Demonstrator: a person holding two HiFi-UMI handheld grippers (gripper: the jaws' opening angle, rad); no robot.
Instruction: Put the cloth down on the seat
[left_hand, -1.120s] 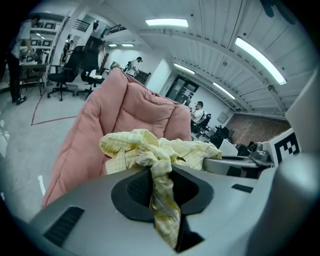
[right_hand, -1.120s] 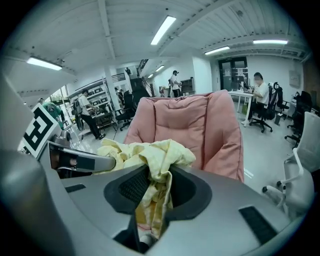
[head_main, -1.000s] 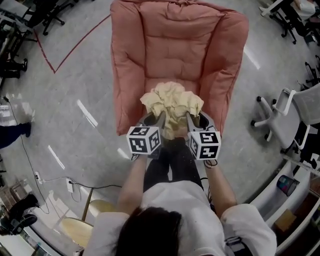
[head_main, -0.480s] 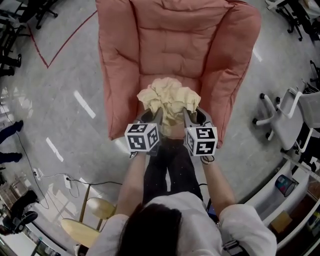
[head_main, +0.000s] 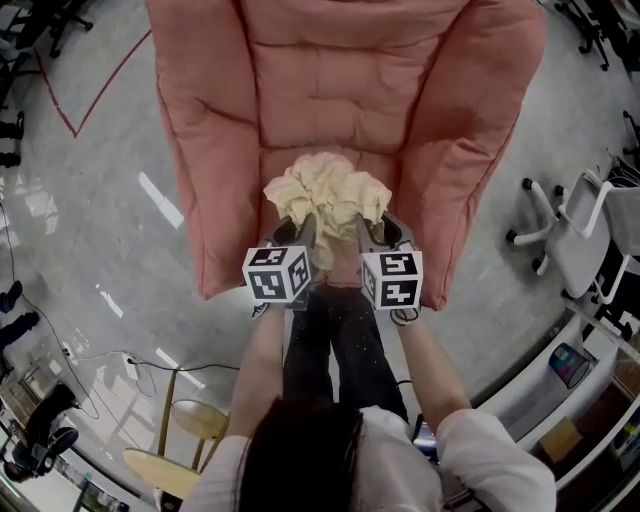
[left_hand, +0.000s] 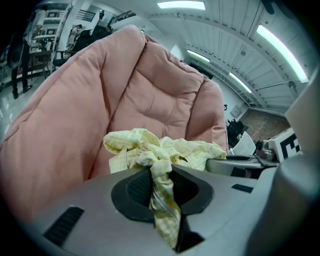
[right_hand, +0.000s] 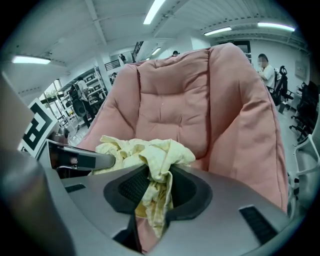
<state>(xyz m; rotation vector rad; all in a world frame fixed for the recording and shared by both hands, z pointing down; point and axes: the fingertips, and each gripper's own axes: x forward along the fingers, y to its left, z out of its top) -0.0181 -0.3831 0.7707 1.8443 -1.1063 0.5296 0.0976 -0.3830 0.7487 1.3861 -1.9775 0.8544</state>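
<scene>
A crumpled pale yellow cloth (head_main: 325, 193) hangs bunched over the front of the pink padded chair's seat (head_main: 330, 110). My left gripper (head_main: 306, 228) is shut on the cloth (left_hand: 161, 172) at its left side, a strand pinched between the jaws. My right gripper (head_main: 362, 227) is shut on the cloth (right_hand: 155, 180) at its right side. Both grippers sit side by side at the seat's front edge. The bundle's underside is hidden, so I cannot tell whether it rests on the cushion.
The chair's thick arms (head_main: 200, 160) and high back (right_hand: 175, 100) rise on both sides of the seat. A white office chair (head_main: 585, 225) stands on the floor at the right, and a wooden stool (head_main: 185, 440) at the lower left. A person (right_hand: 265, 70) is far behind.
Both grippers and the cloth have moved forward and now sit deeper over the seat. The chair fills more of the head view.
</scene>
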